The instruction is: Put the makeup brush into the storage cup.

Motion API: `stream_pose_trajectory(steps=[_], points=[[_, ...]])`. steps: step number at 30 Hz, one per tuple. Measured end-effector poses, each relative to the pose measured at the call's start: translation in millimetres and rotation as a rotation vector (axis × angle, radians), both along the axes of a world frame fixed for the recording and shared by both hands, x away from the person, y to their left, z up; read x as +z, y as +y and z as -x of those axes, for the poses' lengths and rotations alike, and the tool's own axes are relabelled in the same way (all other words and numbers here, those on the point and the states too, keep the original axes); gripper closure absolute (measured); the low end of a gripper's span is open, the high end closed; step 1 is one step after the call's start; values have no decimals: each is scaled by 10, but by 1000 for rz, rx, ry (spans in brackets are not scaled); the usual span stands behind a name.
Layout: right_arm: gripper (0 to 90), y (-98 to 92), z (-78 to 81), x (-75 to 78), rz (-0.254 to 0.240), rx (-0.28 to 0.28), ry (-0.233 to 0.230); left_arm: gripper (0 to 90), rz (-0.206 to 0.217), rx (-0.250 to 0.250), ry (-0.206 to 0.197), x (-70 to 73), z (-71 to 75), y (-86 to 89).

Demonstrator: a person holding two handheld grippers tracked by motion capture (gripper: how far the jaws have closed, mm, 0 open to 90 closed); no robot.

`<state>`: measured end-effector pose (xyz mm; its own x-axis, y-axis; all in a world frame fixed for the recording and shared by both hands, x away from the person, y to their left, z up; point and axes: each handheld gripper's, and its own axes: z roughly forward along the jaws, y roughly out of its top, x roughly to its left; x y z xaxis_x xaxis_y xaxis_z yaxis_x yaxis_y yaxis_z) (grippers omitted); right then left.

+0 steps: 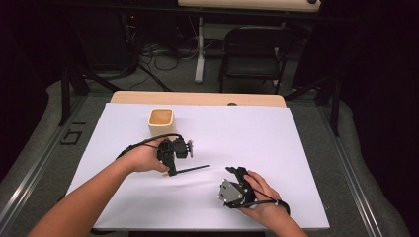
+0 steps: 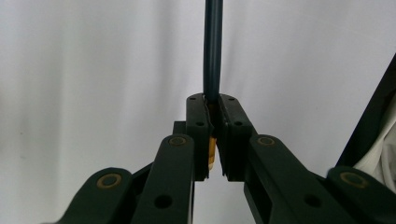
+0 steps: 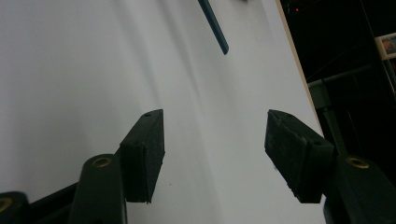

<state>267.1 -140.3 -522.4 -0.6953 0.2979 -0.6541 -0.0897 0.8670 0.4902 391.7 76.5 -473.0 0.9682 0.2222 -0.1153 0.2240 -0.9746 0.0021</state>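
A thin dark blue pencil (image 1: 192, 169) with a yellow end is held over the white sheet, pointing right. My left gripper (image 1: 172, 172) is shut on its end; in the left gripper view the pencil (image 2: 213, 51) runs straight up from between the closed jaws of that gripper (image 2: 213, 114). My right gripper (image 1: 231, 169) rests to the right near the front of the table, open with nothing between its fingers (image 3: 144, 149). In the right gripper view the pencil (image 3: 214, 25) shows at the top, well apart from my right gripper (image 3: 212, 156).
A small square beige cup (image 1: 161, 122) stands at the back left of the white sheet (image 1: 257, 133), behind my left hand. A black folding chair (image 1: 252, 54) and cables sit beyond the table's far edge.
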Motion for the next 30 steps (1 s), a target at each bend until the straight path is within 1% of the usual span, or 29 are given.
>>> stream_pose_trajectory(steps=[1,4,6,7,8,9,10,12,13,14,16,17,18,19,20,21,22,24,25,26,27,29,30], points=[[401,12,0,3,14,5,-7,842,0,1,2,0,2,-9],[416,62,5,-11,21,17,-22,842,1,-1,1,-14,7,-34],[425,88,10,-16,36,30,-30,842,2,-5,4,-27,7,-53],[431,104,12,-23,36,33,-34,842,0,-4,6,-34,9,-62],[436,114,11,-25,49,44,-40,842,-2,-7,6,-41,11,-72],[440,128,21,-33,49,35,-42,842,-6,-12,13,-42,8,-81],[447,137,20,-37,54,47,-43,842,-2,-8,15,-50,14,-88],[456,157,22,-45,74,64,-63,842,-5,-15,15,-53,16,-103],[463,169,35,-58,74,56,-63,842,1,-13,16,-58,20,-108],[470,179,29,-58,94,75,-80,843,2,-15,18,-58,22,-115],[488,201,28,-73,107,96,-102,842,-1,-18,23,-53,24,-128],[494,212,42,-80,115,89,-104,842,3,-16,24,-53,28,-133],[499,222,42,-83,132,98,-115,842,0,-19,29,-50,27,-139],[503,234,49,-92,135,91,-122,842,3,-19,25,-50,31,-142],[505,244,43,-104,134,105,-129,842,4,-19,24,-49,32,-146],[508,252,50,-105,144,98,-134,842,8,-22,22,-51,33,-149],[512,257,48,-118,138,102,-135,842,10,-23,23,-52,35,-153],[514,264,49,-112,160,105,-141,842,6,-25,23,-54,40,-165],[515,271,52,-120,153,99,-144,842,8,-26,24,-57,42,-170],[516,271,53,-124,158,102,-140,842,10,-28,24,-62,48,-178],[517,279,41,-128,159,117,-149,843,5,-30,22,-61,51,-186],[519,293,48,-130,173,111,-153,842,10,-31,28,-68,62,-200],[521,301,42,-142,162,120,-156,842,10,-32,29,-66,66,-208]])
